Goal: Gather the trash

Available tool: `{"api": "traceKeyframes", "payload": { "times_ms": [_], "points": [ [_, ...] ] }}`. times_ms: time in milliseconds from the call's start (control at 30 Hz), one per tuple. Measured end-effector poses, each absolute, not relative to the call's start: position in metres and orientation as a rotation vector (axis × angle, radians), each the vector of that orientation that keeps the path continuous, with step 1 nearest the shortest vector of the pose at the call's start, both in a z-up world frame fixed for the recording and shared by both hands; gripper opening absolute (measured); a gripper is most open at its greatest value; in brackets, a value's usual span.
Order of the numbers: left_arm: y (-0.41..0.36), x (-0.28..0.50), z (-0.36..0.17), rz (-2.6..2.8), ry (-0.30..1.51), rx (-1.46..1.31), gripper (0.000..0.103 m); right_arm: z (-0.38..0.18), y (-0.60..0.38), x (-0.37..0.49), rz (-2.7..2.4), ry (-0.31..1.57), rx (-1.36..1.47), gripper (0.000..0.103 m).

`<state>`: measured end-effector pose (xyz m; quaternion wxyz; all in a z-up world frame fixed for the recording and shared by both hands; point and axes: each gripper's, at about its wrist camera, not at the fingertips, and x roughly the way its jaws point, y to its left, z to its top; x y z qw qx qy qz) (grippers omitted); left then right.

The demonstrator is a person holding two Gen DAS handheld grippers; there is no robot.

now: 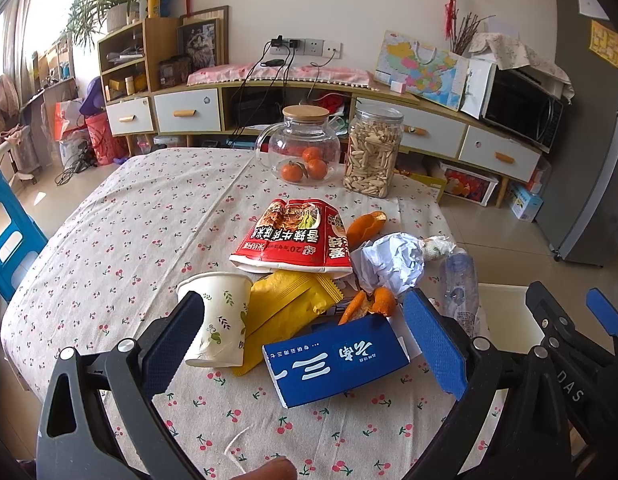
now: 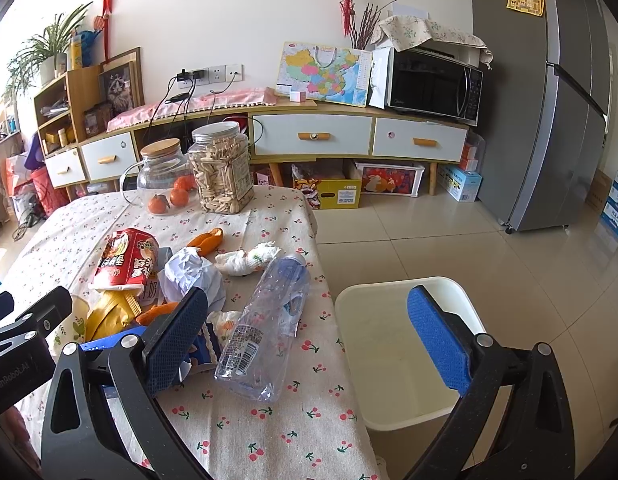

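Both tools, left tool (image 1: 305, 336) and right tool (image 2: 309, 336), are spread wide, gripping nothing. Trash sits piled on the worktop (image 1: 129, 220); probably best to pinch the blue box (image 1: 333, 360) flat across its sides, then swing it over the bin (image 2: 393, 356) alongside.

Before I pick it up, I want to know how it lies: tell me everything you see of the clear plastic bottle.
The plastic bottle is clear, crumpled and looks empty, with a bluish label band and a printed barcode patch. It lies on its side on the cherry-print tablecloth near the table's right edge, neck pointing away. Nothing grips it.
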<state>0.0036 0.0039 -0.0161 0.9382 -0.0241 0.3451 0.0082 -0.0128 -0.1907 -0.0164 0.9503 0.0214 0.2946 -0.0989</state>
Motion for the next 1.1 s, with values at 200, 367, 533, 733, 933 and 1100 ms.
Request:
{"api": "traceKeyframes", "payload": {
  "times_ms": [200, 367, 533, 733, 933, 1100],
  "points": [
    [0.004, 0.004, -0.015, 0.016, 0.705, -0.049, 0.097, -0.017, -0.19, -0.012, -0.201, 0.6, 0.042, 0.096],
    [0.004, 0.004, -0.017, 0.017, 0.705, -0.05, 0.097, -0.016, -0.19, -0.012, -0.201, 0.601, 0.043, 0.096],
    [0.006, 0.004, -0.019, 0.018, 0.706, -0.05, 0.097, -0.02, -0.189, -0.012, -0.201, 0.604, 0.043, 0.096],
    [0.007, 0.004, -0.02, 0.019, 0.707, -0.052, 0.097, -0.018, -0.19, -0.012, -0.201, 0.605, 0.042, 0.096],
    [0.007, 0.005, -0.02, 0.018, 0.708, -0.052, 0.097, -0.015, -0.19, -0.013, -0.201, 0.607, 0.042, 0.096],
    [0.009, 0.005, -0.026, 0.017, 0.719, -0.051, 0.097, -0.029, -0.189, -0.01, -0.207, 0.618, 0.052, 0.096]
  ]
}}
